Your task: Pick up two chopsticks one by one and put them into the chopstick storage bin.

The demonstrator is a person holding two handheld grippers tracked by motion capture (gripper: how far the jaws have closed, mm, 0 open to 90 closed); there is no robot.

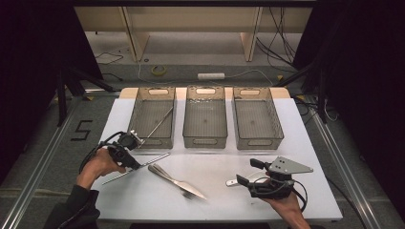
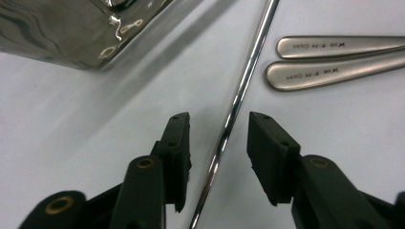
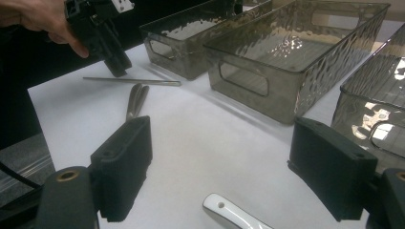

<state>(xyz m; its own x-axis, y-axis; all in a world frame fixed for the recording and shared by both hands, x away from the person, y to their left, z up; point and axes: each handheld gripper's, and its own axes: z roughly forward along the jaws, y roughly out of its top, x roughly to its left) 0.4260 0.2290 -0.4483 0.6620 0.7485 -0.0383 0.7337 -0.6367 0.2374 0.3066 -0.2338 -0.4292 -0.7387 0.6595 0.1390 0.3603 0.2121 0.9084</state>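
Left hand-held gripper (image 2: 217,143) jaws straddle metal rod (image 2: 239,95), not gripping.

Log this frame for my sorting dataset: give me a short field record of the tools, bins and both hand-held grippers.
surface: white table
bins: three clear bins in a row; left bin holds a metal rod, middle bin and right bin
left hand-held gripper: jaws astride chopstick, pads not touching it
right hand-held gripper: open, above white handle
loose cutlery: fork mid-table, beside a second piece
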